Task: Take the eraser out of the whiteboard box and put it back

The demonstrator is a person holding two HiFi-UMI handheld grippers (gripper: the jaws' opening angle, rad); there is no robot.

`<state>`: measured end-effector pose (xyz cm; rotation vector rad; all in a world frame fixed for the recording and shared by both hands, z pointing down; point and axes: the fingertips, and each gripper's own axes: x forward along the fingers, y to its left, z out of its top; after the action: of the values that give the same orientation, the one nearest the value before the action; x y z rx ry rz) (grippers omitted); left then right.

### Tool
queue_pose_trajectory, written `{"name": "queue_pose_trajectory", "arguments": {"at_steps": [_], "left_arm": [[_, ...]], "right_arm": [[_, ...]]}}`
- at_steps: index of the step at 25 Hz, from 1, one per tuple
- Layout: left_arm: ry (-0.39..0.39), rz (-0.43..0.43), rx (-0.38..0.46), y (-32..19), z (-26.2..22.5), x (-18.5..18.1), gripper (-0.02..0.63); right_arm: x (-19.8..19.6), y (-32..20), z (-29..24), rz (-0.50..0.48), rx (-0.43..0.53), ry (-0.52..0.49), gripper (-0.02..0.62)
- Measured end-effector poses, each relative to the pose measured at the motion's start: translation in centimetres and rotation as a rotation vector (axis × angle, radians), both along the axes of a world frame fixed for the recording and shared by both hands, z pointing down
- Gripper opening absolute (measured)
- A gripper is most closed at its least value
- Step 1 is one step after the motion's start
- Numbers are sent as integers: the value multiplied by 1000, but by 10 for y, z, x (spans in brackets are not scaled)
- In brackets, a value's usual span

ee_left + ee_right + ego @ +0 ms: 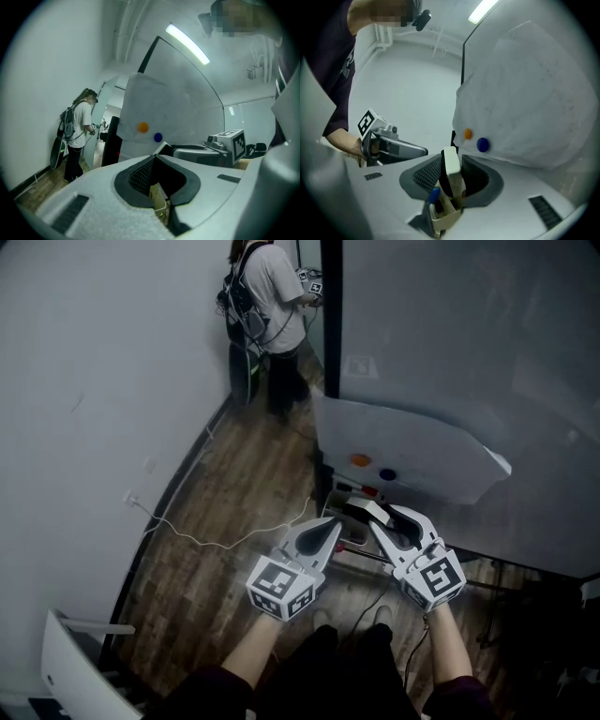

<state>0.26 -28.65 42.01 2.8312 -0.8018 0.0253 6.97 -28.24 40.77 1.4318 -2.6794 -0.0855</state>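
Status: right claw (452, 155) is gripping the eraser (451, 167) upright, jaws roughly half open, pads pressing on its sides. The eraser's lower end is sitting at or just inside the mouth of the whiteboard box (446, 216), low centre of the right gripper view, right beside a blue marker (434, 194); can't tell which. Meanwhile left claw (154, 156) is idling closed and empty, just left of the right one. Risks as I'm reading it: a tilted eraser is going to catch the box rim or jam against the marker, and a hard push may be tipping the box. Room: paper sheet (403, 442) and whiteboard (450, 334) are blocking dead ahead, while the wood floor (234, 484) at centre left is lying open apart from a white cable (199, 540).
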Motion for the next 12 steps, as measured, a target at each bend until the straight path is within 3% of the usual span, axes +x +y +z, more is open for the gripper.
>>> {"name": "queue_pose_trajectory", "arguments": {"at_steps": [12], "left_arm": [[7, -33, -29, -10, 10, -4, 5]], "right_arm": [[-1, -17, 30, -38, -67, 38, 123]]}}
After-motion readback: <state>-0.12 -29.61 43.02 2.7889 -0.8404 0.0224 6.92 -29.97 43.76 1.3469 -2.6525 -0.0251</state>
